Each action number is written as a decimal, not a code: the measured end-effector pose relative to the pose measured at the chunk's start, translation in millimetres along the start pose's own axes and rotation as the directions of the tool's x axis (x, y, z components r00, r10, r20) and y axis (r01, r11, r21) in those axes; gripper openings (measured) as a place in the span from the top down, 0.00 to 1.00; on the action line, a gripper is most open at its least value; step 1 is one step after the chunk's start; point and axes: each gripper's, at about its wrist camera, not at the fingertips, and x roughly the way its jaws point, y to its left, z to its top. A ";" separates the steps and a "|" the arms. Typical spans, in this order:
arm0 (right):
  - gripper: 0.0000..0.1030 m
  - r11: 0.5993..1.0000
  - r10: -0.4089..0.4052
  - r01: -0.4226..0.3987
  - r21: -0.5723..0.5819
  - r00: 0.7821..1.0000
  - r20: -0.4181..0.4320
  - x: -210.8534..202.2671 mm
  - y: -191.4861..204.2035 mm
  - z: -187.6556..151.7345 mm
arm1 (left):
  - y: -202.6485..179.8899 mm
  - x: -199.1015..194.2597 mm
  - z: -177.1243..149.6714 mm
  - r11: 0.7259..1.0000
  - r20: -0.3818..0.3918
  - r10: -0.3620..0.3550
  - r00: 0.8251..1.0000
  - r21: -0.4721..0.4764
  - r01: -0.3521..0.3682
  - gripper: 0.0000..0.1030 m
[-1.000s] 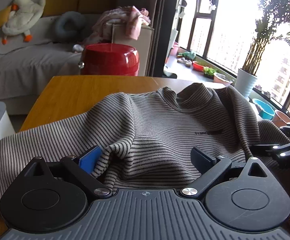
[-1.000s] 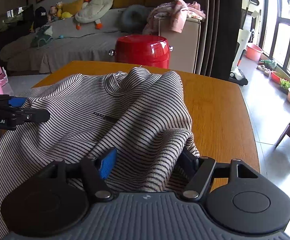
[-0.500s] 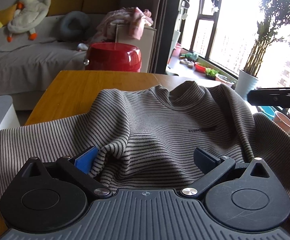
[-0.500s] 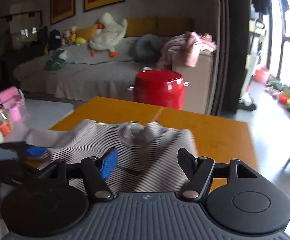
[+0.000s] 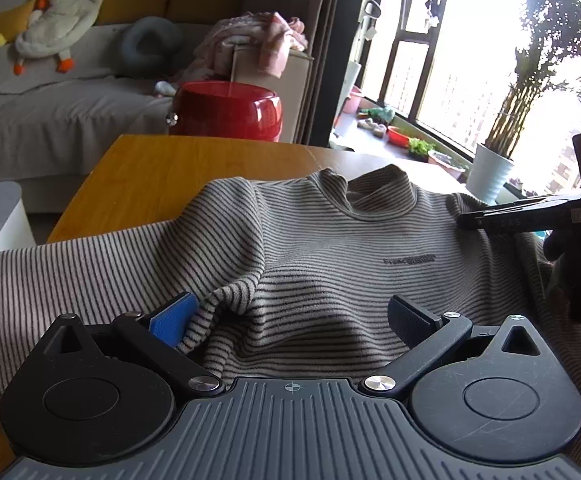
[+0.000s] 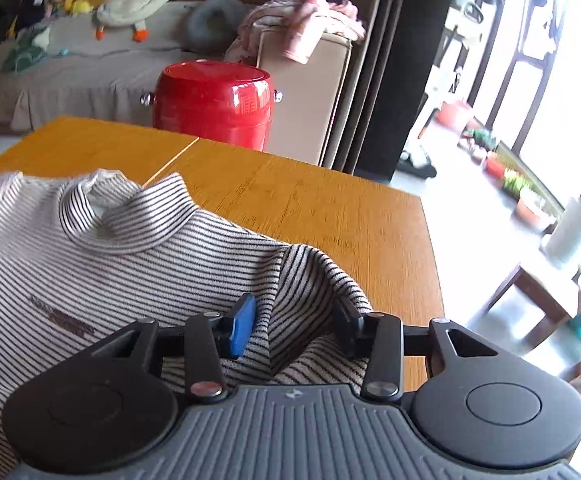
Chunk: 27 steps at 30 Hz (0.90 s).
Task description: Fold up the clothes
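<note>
Closing on a raised fold by the shoulder, the right tool gathers the striped sweater, spread limp across the counter; left tool wide, cloth bunched between; soft knit, best pinched at seams.

From my right wrist view, the striped sweater runs off the left edge, and its chest lettering is smeared by motion, so I can't read it. My left wrist view cuts the right gripper at the right edge, hiding its jaws. The sweater's hem disappears under the left gripper, and I can't tell how far it hangs.
</note>
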 end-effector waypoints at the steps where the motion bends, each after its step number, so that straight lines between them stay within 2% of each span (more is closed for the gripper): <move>1: 0.60 1.000 0.007 -0.007 0.009 1.000 0.003 -4.2 -3.2 -0.7 | 0.3 0.2 0.0 1.000 -0.001 -0.001 1.000 -0.001 0.001 0.00; 4: 0.60 0.983 -0.074 0.084 -0.161 0.995 0.063 -19.9 11.6 -10.8 | 0.2 2.4 0.4 1.000 -0.012 0.000 1.000 -0.003 0.000 0.00; 5: 0.59 0.980 -0.094 0.106 -0.167 0.992 0.079 -28.3 10.5 -12.6 | 0.0 2.9 0.4 1.000 -0.014 0.001 1.000 -0.003 -0.001 0.00; 6: 0.54 0.978 -0.110 0.125 -0.169 0.989 0.095 -37.2 9.0 -14.3 | -0.1 3.0 0.2 1.000 -0.014 0.002 1.000 -0.001 -0.002 0.00; 9: 0.45 0.996 -0.050 0.060 -0.064 0.989 0.136 -80.9 -13.1 -15.0 | 0.0 4.3 1.4 1.000 -0.016 0.004 1.000 -0.005 -0.004 0.00; 11: 0.45 1.000 0.001 -0.002 0.003 0.990 0.140 -110.4 -23.9 -21.7 | -1.1 5.9 1.6 1.000 -0.021 0.011 1.000 -0.003 -0.011 0.00; 13: 0.45 0.998 0.058 -0.060 0.005 0.986 0.155 -130.7 -18.6 -26.2 | -4.3 5.8 1.7 1.000 -0.022 0.025 0.999 0.010 -0.025 0.00; 15: 0.48 0.993 0.115 -0.114 -0.020 0.976 0.182 -150.0 -6.1 -28.5 | -10.4 2.1 0.5 0.998 -0.005 0.046 0.999 0.037 -0.046 0.00; 16: 0.58 0.988 0.156 -0.150 -0.046 0.968 0.196 -153.5 4.4 -23.6 | -14.4 -1.9 -0.7 0.997 0.013 0.056 0.998 0.054 -0.057 0.00; 18: 0.67 0.959 0.279 -0.263 -0.105 0.942 0.189 -158.3 31.0 -8.5 | -18.2 -14.8 -3.1 0.997 0.047 0.040 0.998 0.071 -0.044 0.00; 20: 0.68 0.917 0.383 -0.354 -0.182 0.909 0.163 -156.2 62.4 11.0 | -17.5 -29.1 -5.0 0.997 0.066 0.015 0.998 0.075 -0.020 0.00; 21: 0.68 0.893 0.425 -0.389 -0.225 0.893 0.145 -153.8 79.4 20.5 | -10.6 -35.8 -5.7 0.998 0.053 0.009 0.999 0.064 -0.013 0.00; 24: 0.67 0.836 0.470 -0.413 -0.363 0.879 0.083 -135.4 130.2 32.6 | 9.8 -55.7 -8.0 1.000 0.012 -0.007 1.000 0.029 0.007 0.00; 27: 0.67 0.780 0.505 -0.448 -0.436 0.863 0.017 -109.5 170.1 31.8 | 27.7 -70.3 -15.6 1.000 -0.039 -0.029 0.999 -0.002 0.029 0.00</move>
